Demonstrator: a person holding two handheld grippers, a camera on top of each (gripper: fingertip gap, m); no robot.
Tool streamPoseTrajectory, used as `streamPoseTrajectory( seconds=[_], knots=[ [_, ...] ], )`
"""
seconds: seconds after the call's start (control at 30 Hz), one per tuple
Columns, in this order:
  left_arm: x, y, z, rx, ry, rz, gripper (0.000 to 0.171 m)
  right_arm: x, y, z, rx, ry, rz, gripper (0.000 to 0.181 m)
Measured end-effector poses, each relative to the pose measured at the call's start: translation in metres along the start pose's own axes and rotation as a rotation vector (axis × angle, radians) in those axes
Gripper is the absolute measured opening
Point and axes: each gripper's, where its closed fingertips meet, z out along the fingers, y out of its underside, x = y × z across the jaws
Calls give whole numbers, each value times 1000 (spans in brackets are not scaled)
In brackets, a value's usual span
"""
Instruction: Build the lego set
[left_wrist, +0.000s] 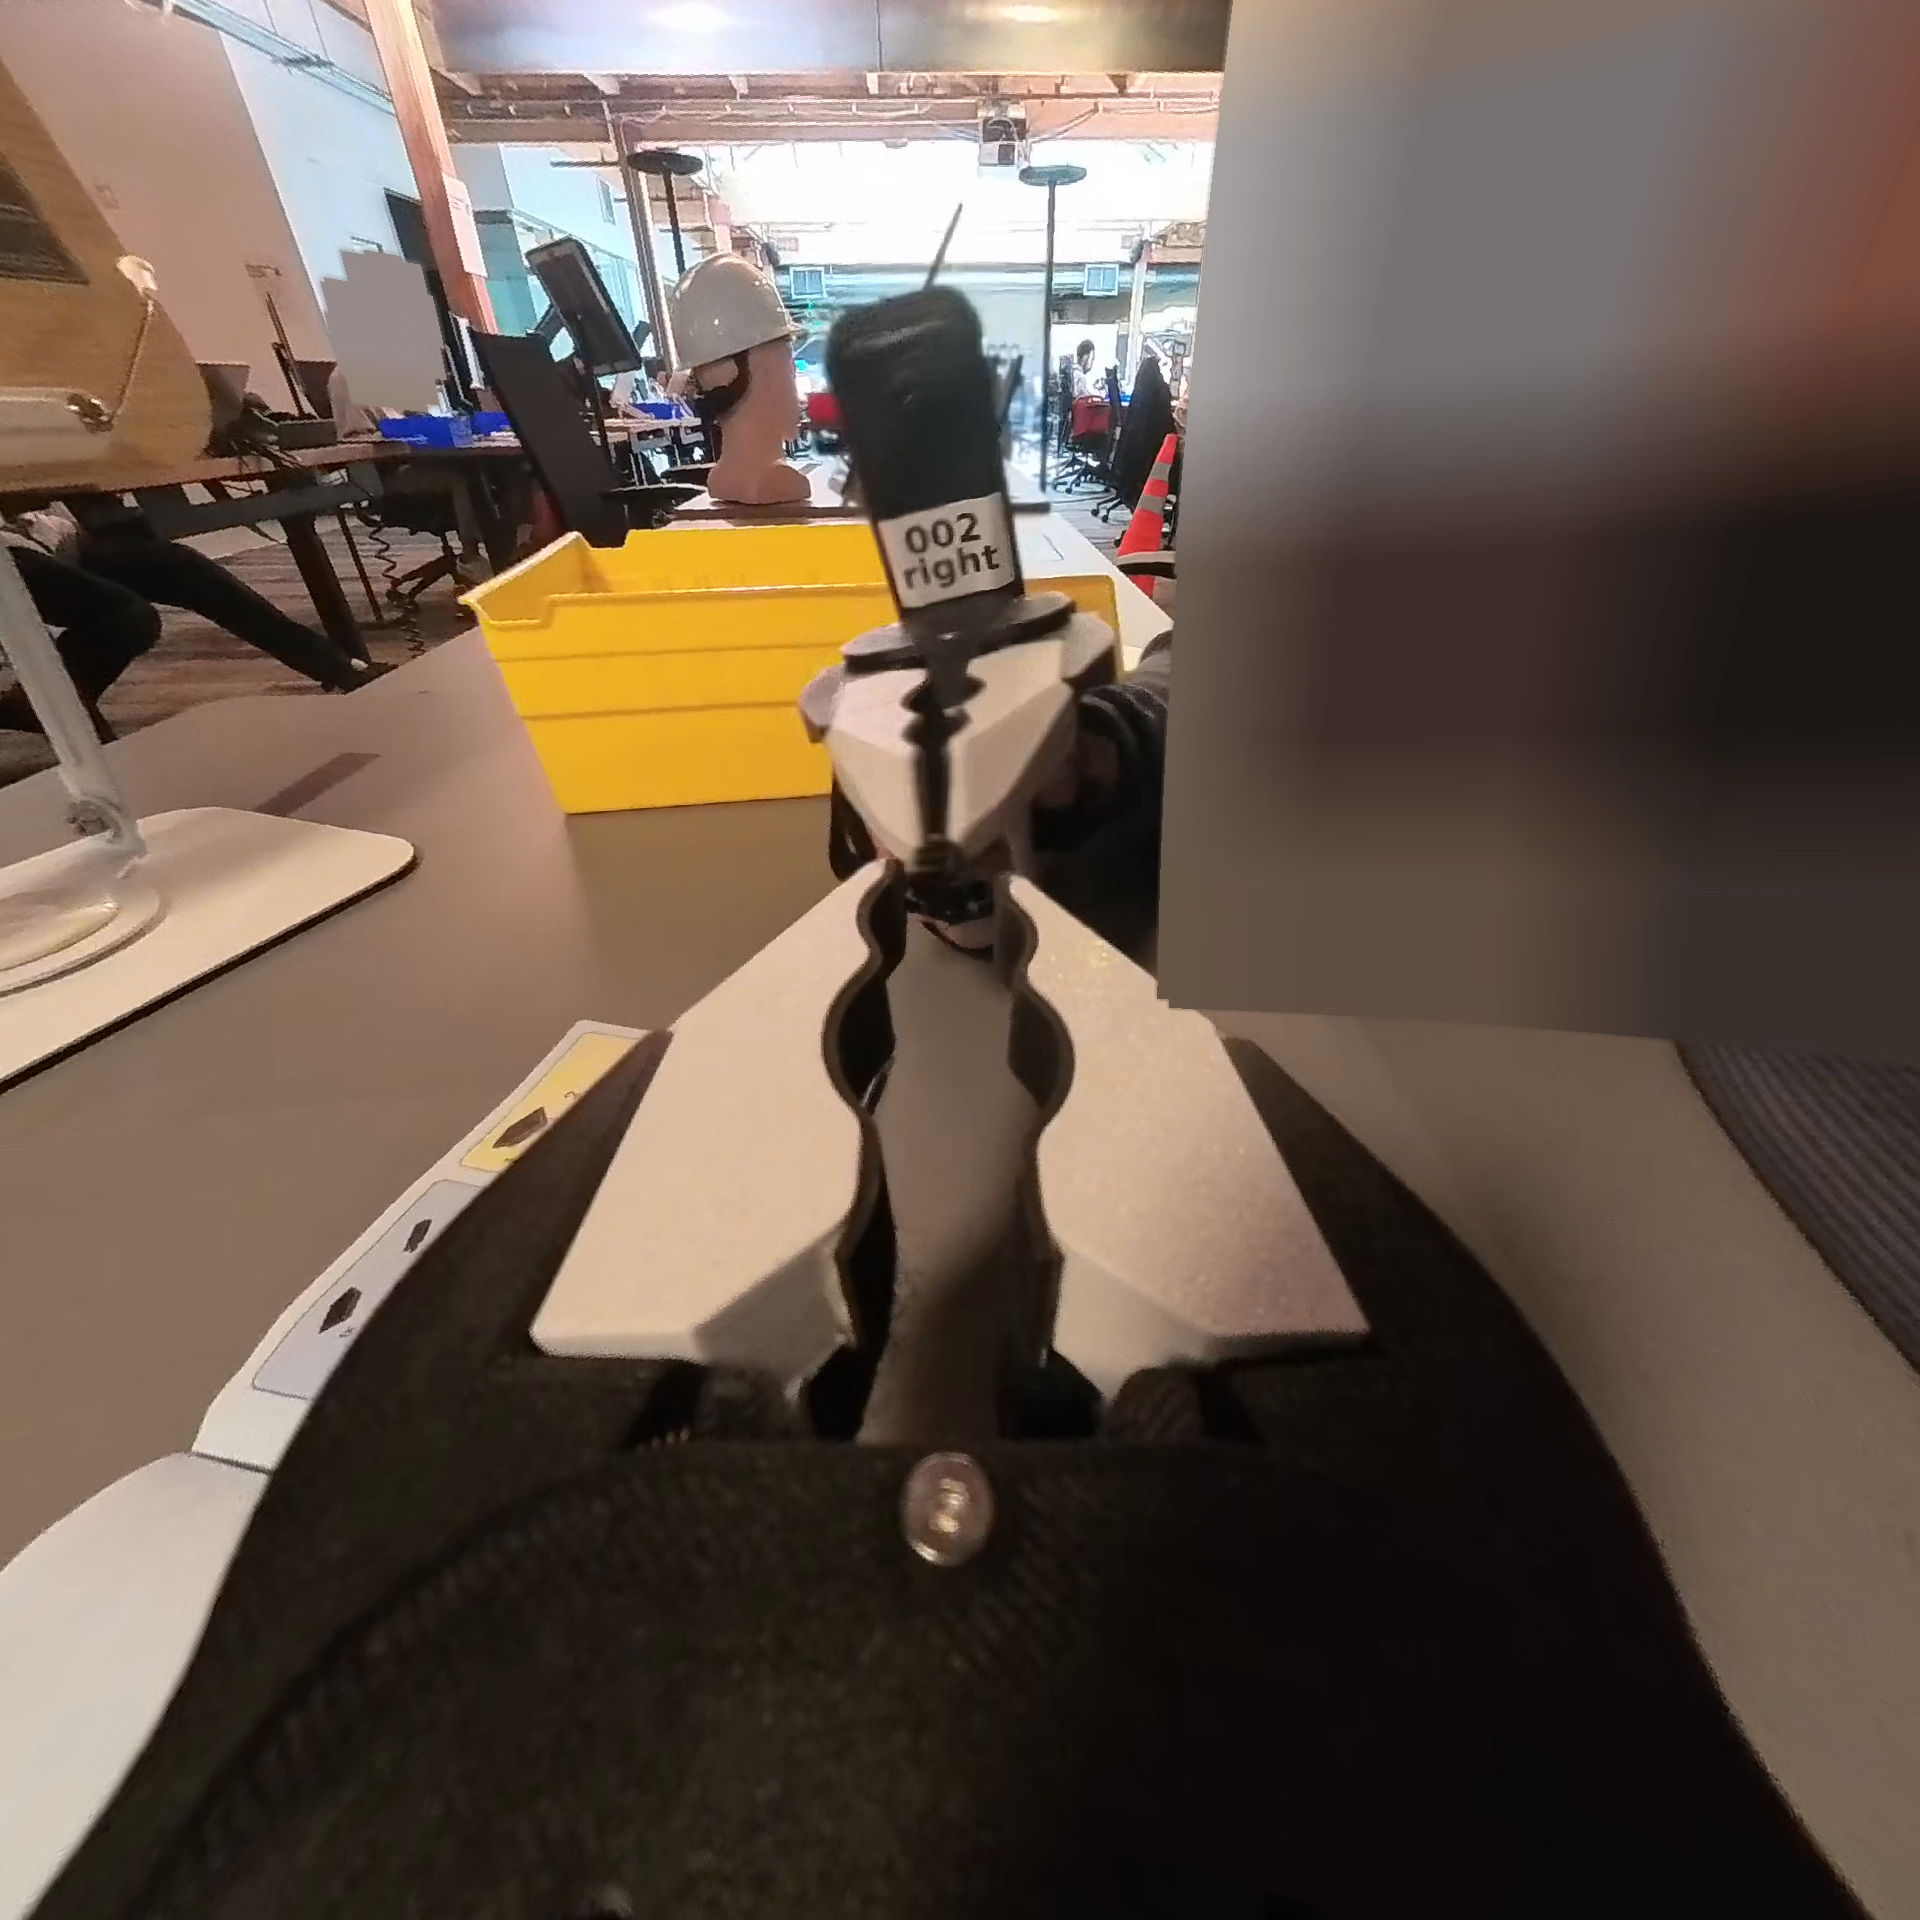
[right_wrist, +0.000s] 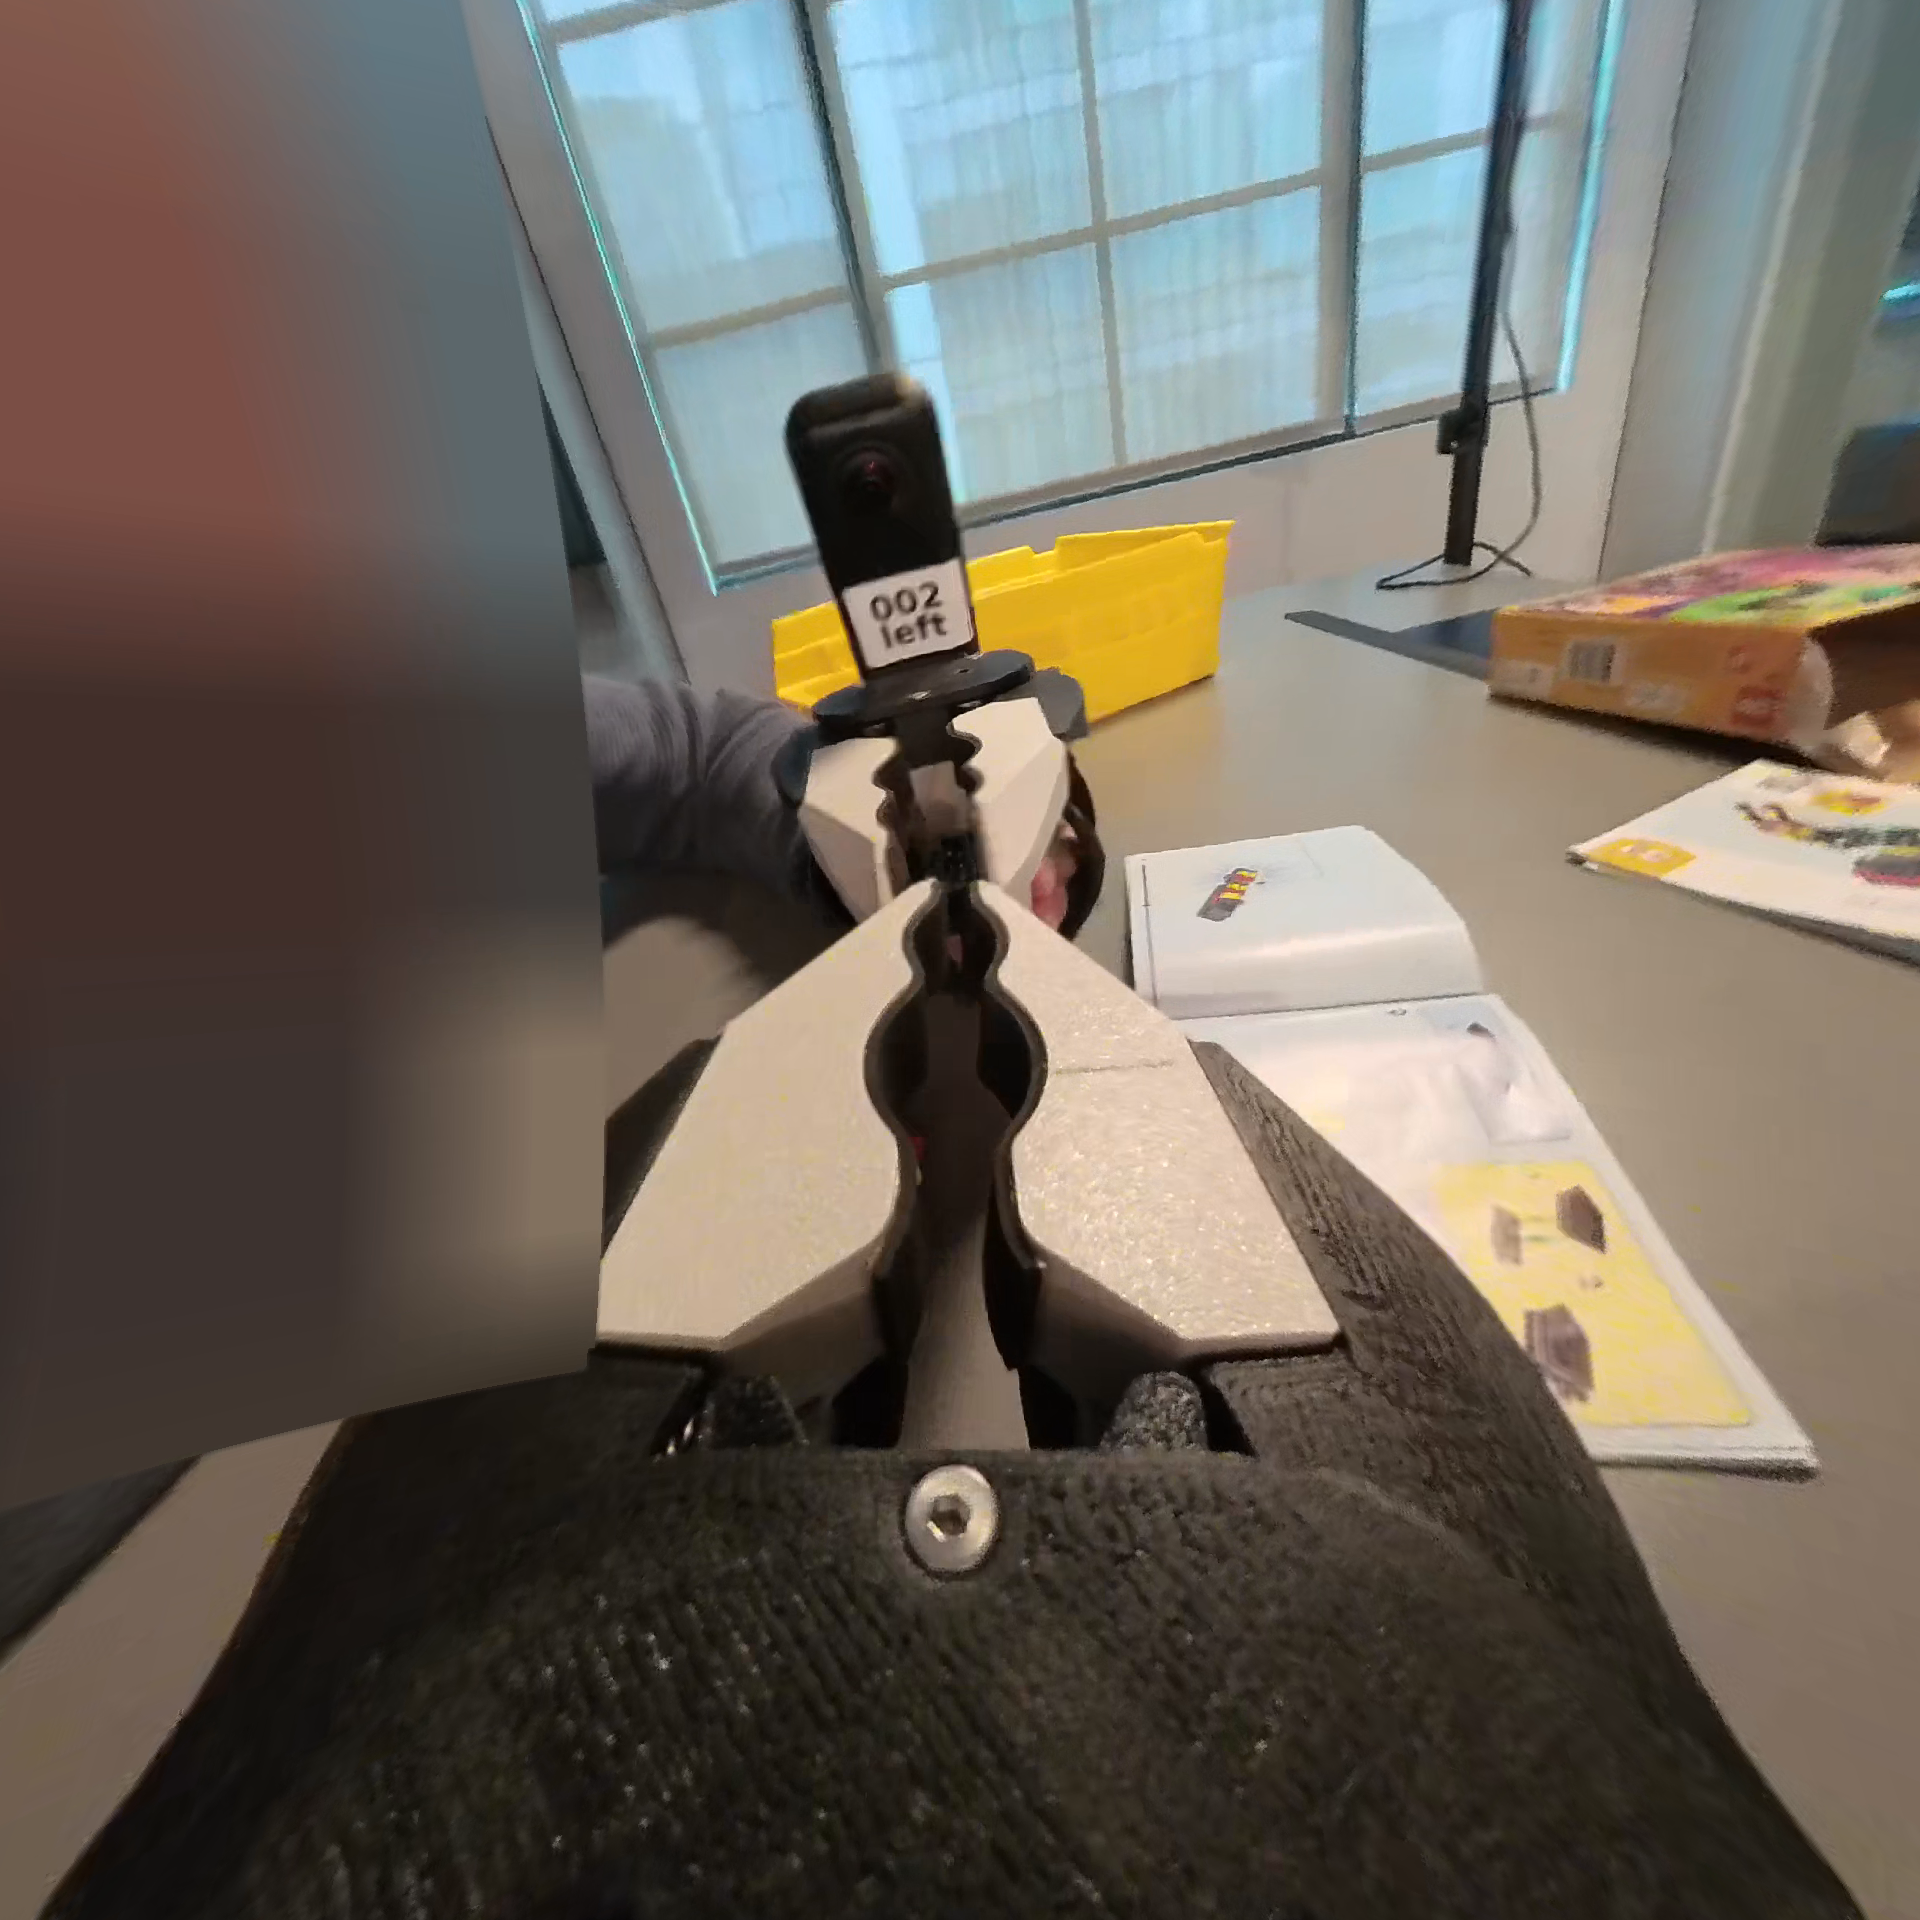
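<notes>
My left gripper (left_wrist: 940, 881) and my right gripper (right_wrist: 949, 899) are held tip to tip above the grey table (left_wrist: 312, 1039). A small black lego piece (left_wrist: 948, 902) sits between the two pairs of fingertips; it also shows in the right wrist view (right_wrist: 951, 881). The jaws of both grippers are closed down on it. The right gripper (left_wrist: 935, 844) faces me in the left wrist view, the left gripper (right_wrist: 951, 847) faces me in the right wrist view. The piece's shape is mostly hidden by the fingers.
A yellow bin (left_wrist: 665, 686) stands behind the grippers, also in the right wrist view (right_wrist: 1101, 613). An open instruction booklet (right_wrist: 1351, 1039) lies beneath them. A second booklet (right_wrist: 1766, 842) and the lego box (right_wrist: 1683, 644) lie farther out. A white-based stand (left_wrist: 208, 883) is at left.
</notes>
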Motion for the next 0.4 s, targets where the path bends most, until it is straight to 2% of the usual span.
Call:
streamPoseTrajectory(
  seconds=[0.03, 0.4],
  knots=[
    [-2, 1, 0, -5, -11, -3, 14, 2, 0, -1, 6, -8, 50, 0],
    [-11, 2, 0, -13, -37, -79, 15, 11, 3, -1, 3, -35, 247, 0]
  ],
)
